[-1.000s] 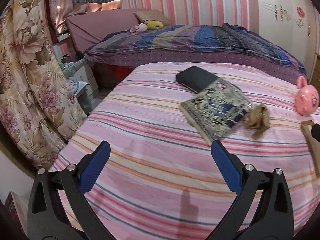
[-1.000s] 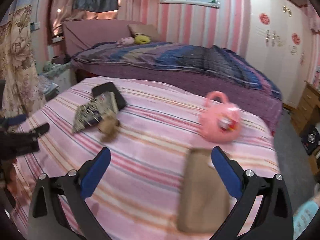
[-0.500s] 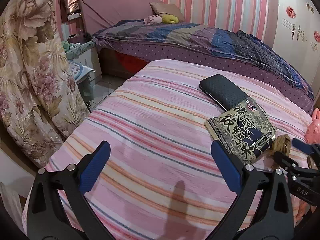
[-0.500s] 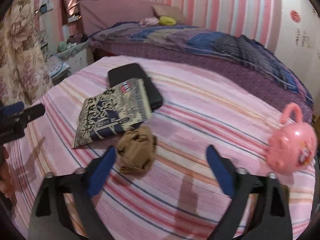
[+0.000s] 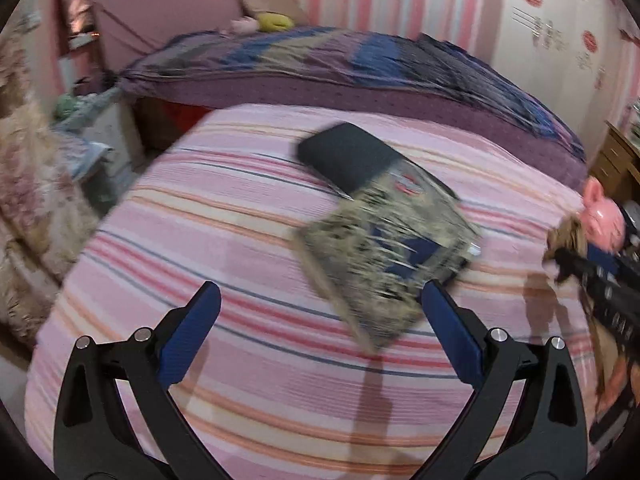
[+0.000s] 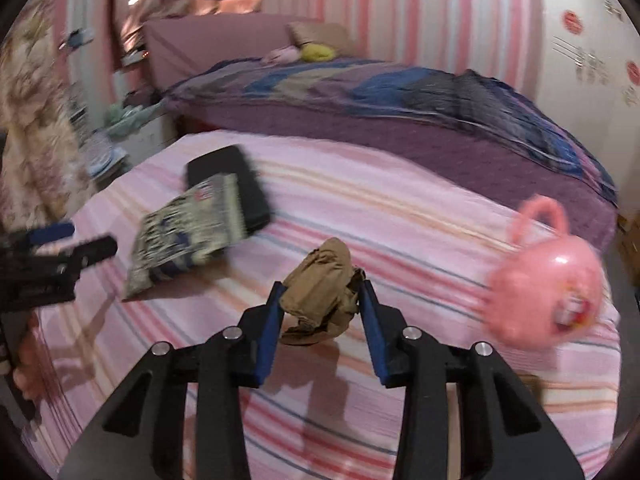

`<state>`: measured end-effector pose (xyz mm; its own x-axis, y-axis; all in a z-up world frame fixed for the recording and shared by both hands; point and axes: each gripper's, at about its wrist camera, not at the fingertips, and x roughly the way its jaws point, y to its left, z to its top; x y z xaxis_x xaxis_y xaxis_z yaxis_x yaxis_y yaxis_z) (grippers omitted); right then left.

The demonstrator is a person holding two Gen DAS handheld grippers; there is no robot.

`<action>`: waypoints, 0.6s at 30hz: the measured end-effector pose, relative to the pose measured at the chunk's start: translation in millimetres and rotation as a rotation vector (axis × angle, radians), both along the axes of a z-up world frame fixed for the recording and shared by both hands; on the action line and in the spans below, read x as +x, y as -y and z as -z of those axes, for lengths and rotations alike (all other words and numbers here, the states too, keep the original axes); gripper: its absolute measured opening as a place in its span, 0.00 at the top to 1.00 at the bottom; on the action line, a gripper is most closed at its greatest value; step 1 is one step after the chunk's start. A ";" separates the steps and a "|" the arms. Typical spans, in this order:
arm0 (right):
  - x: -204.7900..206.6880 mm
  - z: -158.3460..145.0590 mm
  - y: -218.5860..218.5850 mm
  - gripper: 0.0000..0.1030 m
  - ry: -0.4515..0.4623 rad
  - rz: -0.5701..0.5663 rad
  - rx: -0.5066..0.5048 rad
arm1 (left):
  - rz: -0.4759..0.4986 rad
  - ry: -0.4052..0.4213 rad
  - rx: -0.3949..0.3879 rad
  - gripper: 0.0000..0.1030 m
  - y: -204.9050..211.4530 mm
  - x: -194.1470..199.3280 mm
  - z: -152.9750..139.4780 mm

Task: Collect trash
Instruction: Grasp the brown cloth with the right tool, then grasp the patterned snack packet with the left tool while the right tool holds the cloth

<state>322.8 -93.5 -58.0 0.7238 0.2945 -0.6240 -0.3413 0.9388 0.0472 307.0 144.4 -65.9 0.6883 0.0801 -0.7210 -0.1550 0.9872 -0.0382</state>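
Observation:
A crumpled brown paper wad (image 6: 320, 276) sits between the fingers of my right gripper (image 6: 322, 294), which is shut on it just above the pink striped bed cover (image 6: 400, 216). The wad also shows at the right edge of the left wrist view (image 5: 568, 236). A patterned snack wrapper (image 5: 384, 252) lies flat on the cover, partly over a black case (image 5: 344, 156); both show in the right wrist view, the wrapper (image 6: 188, 228) and the case (image 6: 236, 180). My left gripper (image 5: 320, 308) is open and empty, low over the cover, just in front of the wrapper.
A pink pig-shaped toy (image 6: 548, 276) sits on the cover at the right. A second bed with a purple and blue quilt (image 5: 360, 64) lies behind. A floral curtain (image 5: 28, 184) hangs at the left, by a cluttered bedside stand (image 5: 92, 128).
My right gripper has closed on the brown paper wad and raised it slightly. My left gripper has moved closer to the wrapper, still open.

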 end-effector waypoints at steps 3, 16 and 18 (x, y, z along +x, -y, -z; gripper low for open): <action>-0.5 -4.8 18.8 0.63 0.015 0.038 0.018 | 0.027 -0.020 0.080 0.05 19.4 2.8 8.1; 10.0 -12.9 48.5 0.63 0.009 0.012 0.052 | 0.073 -0.071 0.142 0.37 45.5 20.6 23.4; 5.5 -13.1 45.7 0.63 0.012 0.009 0.045 | 0.076 -0.064 0.112 0.49 42.5 20.0 22.4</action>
